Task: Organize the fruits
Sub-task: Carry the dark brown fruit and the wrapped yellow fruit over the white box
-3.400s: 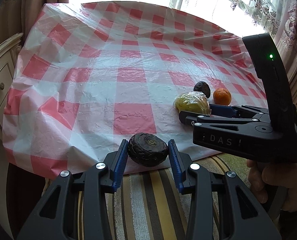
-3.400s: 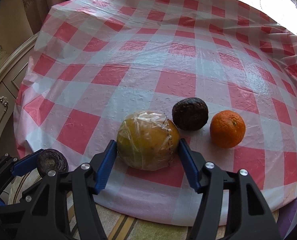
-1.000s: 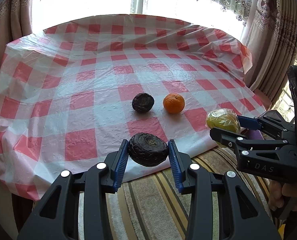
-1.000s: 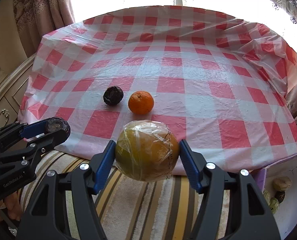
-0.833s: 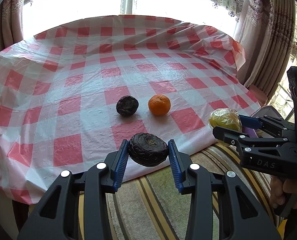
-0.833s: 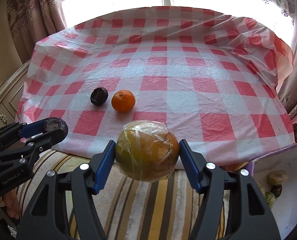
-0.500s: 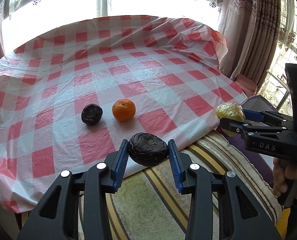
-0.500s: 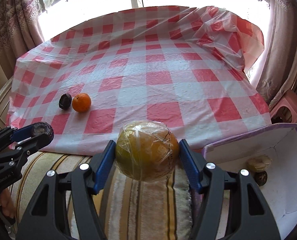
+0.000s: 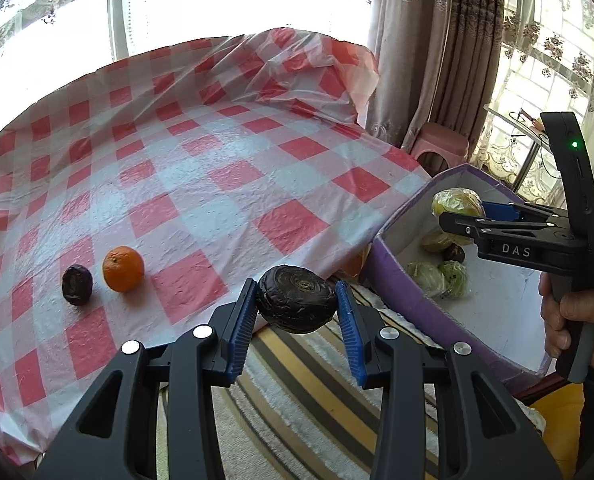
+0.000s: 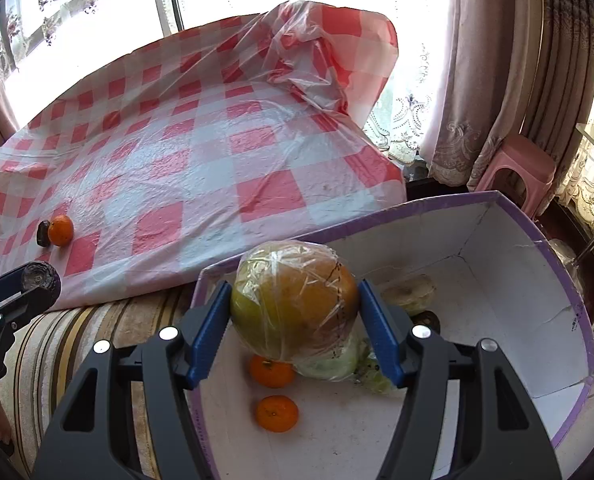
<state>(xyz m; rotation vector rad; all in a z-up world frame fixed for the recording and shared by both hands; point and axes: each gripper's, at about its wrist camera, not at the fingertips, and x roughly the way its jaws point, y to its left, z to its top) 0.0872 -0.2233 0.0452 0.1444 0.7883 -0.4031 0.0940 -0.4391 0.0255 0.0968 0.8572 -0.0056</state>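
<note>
Left gripper (image 9: 296, 309) clamped on a dark wrinkled fruit (image 9: 295, 298), held above the striped cushion (image 9: 297, 384) — just off the table's edge. Right gripper (image 10: 295, 312) clamped on a plastic-wrapped yellow-orange fruit (image 10: 293, 300), held over the purple-rimmed box (image 10: 569, 292) with two oranges (image 10: 277, 413) below. On the checked tablecloth (image 9: 217, 184) — one orange (image 9: 123, 268) beside another dark fruit (image 9: 77, 284).

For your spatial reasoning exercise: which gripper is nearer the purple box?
Right. The right gripper holds its wrapped fruit over the purple box; the left gripper is beside it, over the striped cushion.
</note>
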